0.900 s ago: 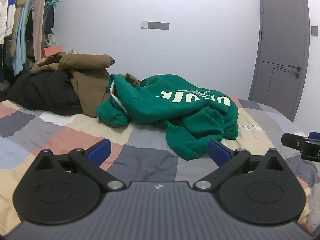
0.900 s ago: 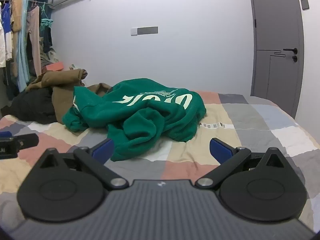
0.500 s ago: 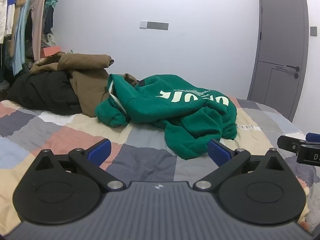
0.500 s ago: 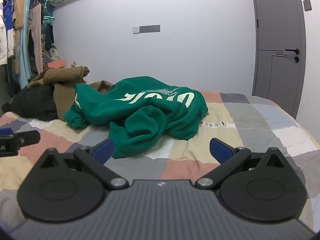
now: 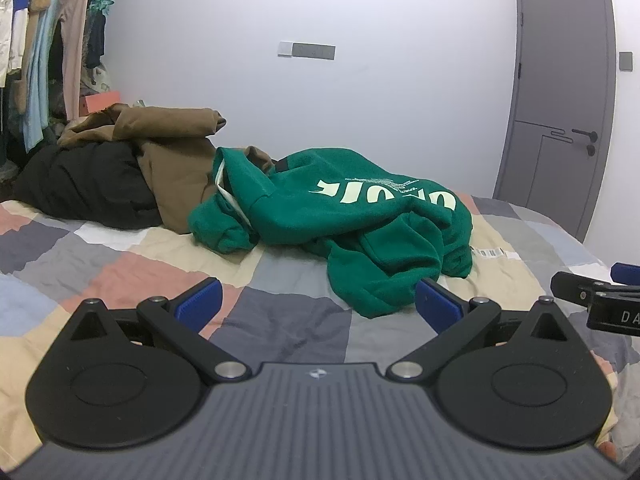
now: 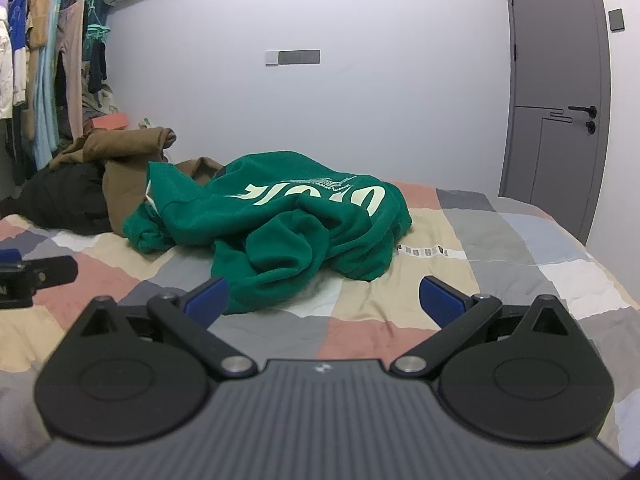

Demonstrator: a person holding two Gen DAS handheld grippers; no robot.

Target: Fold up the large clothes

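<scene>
On the patchwork bed [image 5: 120,264], a green hoodie [image 5: 352,216] with unreadable upside-down lettering lies beyond both empty, wide-spread grippers [image 5: 318,300] [image 6: 324,298].

Lighting: even, soft indoor light, cool in tone; faint shadow under the green sweatshirt [image 5: 344,220] on the bed [image 5: 120,264]. Quality: sharp at centre, strong fisheye bending of the door [image 6: 556,92] towards the edges; no glare, no motion blur.
</scene>
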